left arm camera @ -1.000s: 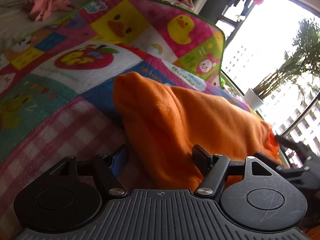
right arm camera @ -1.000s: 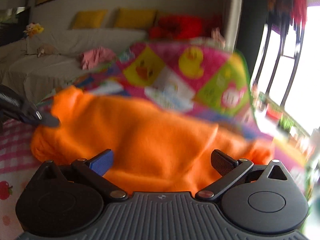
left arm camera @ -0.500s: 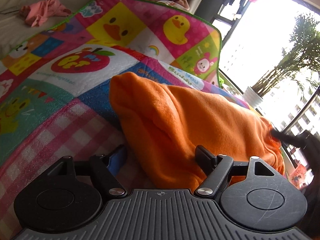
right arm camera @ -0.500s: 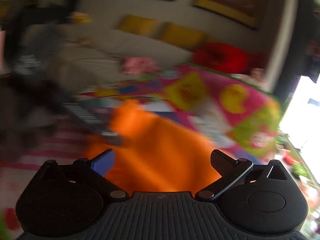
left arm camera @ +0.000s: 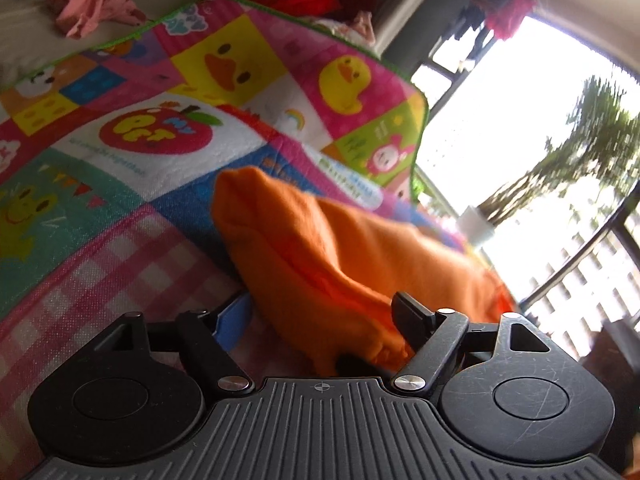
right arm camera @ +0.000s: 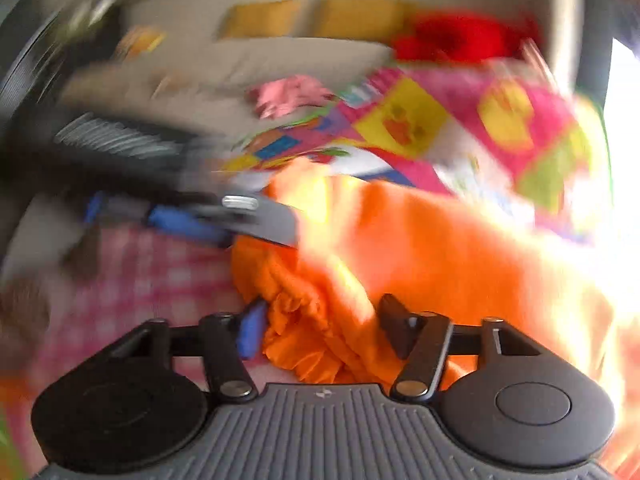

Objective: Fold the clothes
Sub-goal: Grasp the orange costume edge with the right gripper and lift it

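Though the right wrist view is smeared by motion, the main relations can be read.

Garment: an orange garment [left arm camera: 340, 256] is seen lying in a loose, humped heap on a patchwork play mat [left arm camera: 160, 128] with ducks and an apple; no bench is in view.

Place: its near gathered edge is found just in front of both tools, over the pink checked part of the mat.

Handling: it is judged soft, light and limp, likely to sag and drag rather than hold a shape; nothing fragile is suggested. The knit looks matte, so little slipping is expected.

Where to hold: a ruffled hem or cuff [right arm camera: 296, 320] at the near edge is judged the best hold, with a second hold well apart along the same edge.

Left gripper [left arm camera: 316, 316]: its jaws are wide and opening; the near fold of cloth lies between them and touches the right-hand finger [left arm camera: 408, 316], while the blue pad [left arm camera: 232, 320] stands clear, so no grip is made.

Right gripper [right arm camera: 320, 328]: its jaws are closing about the ruffled edge, which lies between them; whether the pads already press it cannot be told through the blur.

Other cloth: a pink garment [left arm camera: 92, 8] lies well apart on a pale sofa [left arm camera: 36, 32].
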`<state>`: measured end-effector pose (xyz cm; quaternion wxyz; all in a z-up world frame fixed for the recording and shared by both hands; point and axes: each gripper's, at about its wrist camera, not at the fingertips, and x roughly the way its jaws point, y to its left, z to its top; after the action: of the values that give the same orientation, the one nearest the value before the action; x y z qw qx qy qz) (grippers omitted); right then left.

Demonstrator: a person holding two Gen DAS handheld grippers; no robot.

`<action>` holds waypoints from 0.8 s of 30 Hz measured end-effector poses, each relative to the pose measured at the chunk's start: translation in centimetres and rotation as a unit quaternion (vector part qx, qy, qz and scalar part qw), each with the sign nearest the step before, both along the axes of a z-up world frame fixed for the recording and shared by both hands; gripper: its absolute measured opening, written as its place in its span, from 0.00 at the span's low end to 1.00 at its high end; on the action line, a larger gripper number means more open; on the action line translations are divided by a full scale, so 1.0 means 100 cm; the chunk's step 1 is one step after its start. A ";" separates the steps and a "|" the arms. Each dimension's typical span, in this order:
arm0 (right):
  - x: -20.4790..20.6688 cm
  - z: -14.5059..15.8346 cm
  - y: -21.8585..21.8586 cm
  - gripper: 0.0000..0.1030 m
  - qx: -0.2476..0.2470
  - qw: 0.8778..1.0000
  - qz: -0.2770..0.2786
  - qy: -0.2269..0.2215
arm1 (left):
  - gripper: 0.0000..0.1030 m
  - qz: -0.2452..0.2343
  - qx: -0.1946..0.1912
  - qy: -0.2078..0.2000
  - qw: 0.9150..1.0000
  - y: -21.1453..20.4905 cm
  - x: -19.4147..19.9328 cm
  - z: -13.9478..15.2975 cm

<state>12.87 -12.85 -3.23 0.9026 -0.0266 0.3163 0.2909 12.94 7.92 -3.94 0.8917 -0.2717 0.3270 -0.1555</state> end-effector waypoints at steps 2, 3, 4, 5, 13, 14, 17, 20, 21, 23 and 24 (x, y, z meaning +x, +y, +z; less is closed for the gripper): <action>0.012 -0.001 -0.021 0.46 0.065 0.996 -0.018 0.052 | 0.86 -0.011 -0.029 0.011 0.999 0.001 0.005 0.000; 0.017 -0.001 -0.031 0.45 0.096 0.992 -0.026 0.077 | 0.86 -0.019 -0.043 0.021 0.999 0.000 0.009 -0.002; 0.021 -0.004 -0.038 0.44 0.115 0.989 -0.029 0.091 | 0.86 -0.029 -0.058 0.032 0.997 -0.002 0.014 -0.005; 0.022 -0.005 -0.040 0.43 0.117 0.988 -0.028 0.092 | 0.86 -0.039 -0.073 0.044 0.996 -0.006 0.020 -0.008; -0.018 -0.003 -0.003 0.67 -0.063 0.993 0.033 -0.095 | 0.77 -0.032 -0.094 0.096 0.990 -0.020 0.061 -0.023; -0.026 -0.003 0.003 0.74 -0.092 0.986 0.043 -0.132 | 0.73 -0.032 -0.095 0.094 0.991 -0.020 0.061 -0.022; -0.036 -0.006 0.021 0.79 -0.151 0.967 0.072 -0.190 | 0.64 -0.034 -0.098 0.087 0.991 -0.021 0.063 -0.017; -0.029 -0.017 0.043 0.79 -0.197 0.955 0.095 -0.198 | 0.62 -0.046 -0.109 0.073 0.990 -0.024 0.062 -0.008; -0.026 -0.023 0.049 0.79 -0.217 0.949 0.096 -0.207 | 0.62 -0.054 -0.110 0.067 0.990 -0.026 0.062 -0.004; -0.014 -0.030 0.057 0.55 -0.239 0.943 0.084 -0.215 | 0.62 -0.067 -0.105 0.055 0.991 -0.032 0.063 0.004; -0.006 -0.029 0.056 0.46 -0.235 0.947 0.073 -0.207 | 0.62 -0.070 -0.098 0.049 0.992 -0.035 0.063 0.009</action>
<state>12.23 -7.23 -6.16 0.8928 -0.3205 0.1788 0.2613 19.23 4.39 -3.04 0.8306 -0.3413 0.3715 -0.2358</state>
